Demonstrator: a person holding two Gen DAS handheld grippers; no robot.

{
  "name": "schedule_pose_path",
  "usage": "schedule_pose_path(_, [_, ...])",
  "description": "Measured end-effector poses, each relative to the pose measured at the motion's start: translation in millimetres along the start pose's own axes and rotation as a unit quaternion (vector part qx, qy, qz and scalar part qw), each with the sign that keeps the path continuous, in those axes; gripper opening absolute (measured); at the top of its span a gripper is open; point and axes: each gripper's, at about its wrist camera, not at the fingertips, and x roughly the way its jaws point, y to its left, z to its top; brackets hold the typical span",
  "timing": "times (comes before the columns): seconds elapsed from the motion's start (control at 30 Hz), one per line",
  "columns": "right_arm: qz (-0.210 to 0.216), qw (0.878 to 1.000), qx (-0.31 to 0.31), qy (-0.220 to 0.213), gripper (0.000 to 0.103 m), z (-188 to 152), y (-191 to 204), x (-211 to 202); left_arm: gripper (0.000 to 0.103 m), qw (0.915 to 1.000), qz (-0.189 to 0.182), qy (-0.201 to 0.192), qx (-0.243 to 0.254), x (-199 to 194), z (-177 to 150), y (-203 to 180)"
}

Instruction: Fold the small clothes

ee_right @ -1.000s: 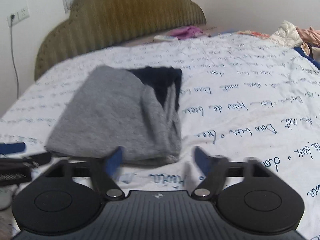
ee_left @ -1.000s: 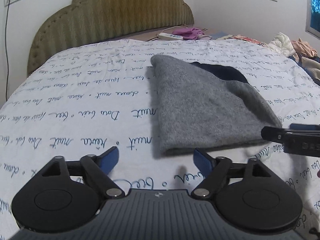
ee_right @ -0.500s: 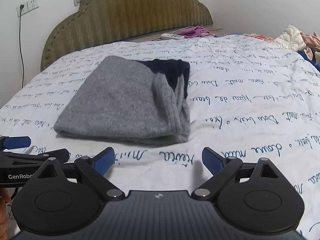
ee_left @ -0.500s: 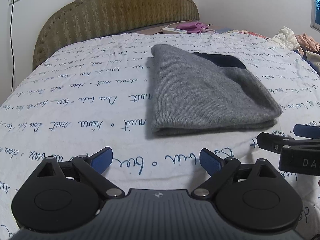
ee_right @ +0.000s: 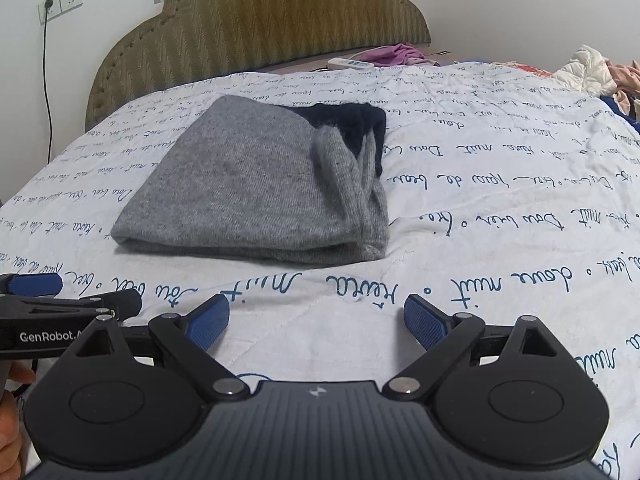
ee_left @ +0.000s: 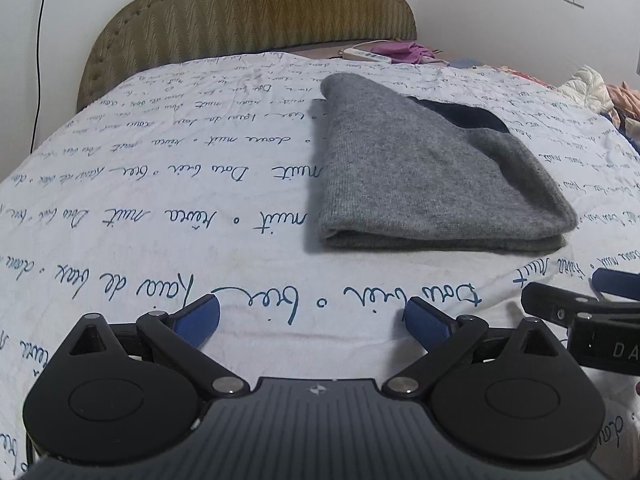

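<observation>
A grey knitted garment [ee_left: 424,176] [ee_right: 256,188] lies folded flat on the bed, with a dark navy part [ee_left: 464,114] [ee_right: 348,120] showing at its far end. My left gripper [ee_left: 312,318] hovers over the sheet a little in front of the fold; its jaws are opening and hold nothing. My right gripper [ee_right: 316,320] is likewise short of the garment's near edge, open and empty. Each gripper shows at the edge of the other's view: the right gripper [ee_left: 580,308] and the left gripper [ee_right: 60,300].
The bed carries a white sheet with blue script [ee_left: 160,208] [ee_right: 500,184]. A padded olive headboard [ee_left: 248,12] [ee_right: 264,16] stands behind. A white power strip [ee_right: 350,63], purple cloth [ee_right: 396,54] and a pile of clothes [ee_right: 596,70] lie at the far right.
Both grippers drew back from the garment's near edge, and it now lies untouched farther ahead. The left jaws spread wider.
</observation>
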Motion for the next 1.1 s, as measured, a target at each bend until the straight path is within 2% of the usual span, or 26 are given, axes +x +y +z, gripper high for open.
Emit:
schedule_pose_path(0.8, [-0.010,1.000,-0.012,-0.011,0.095,-5,-9,7,0.103,0.9995,-0.002,-0.029,-0.009,3,-13,3])
schedule_pose_path(0.97, [-0.011,1.000,-0.003,-0.015,0.100,-9,-14,11,0.103,0.9996,0.009,-0.027,0.004,4,-14,-2])
schedule_pose_path(1.1, [-0.019,1.000,-0.022,-0.012,0.103,-12,-7,14,0.103,0.9995,0.012,-0.027,0.004,5,-14,-3])
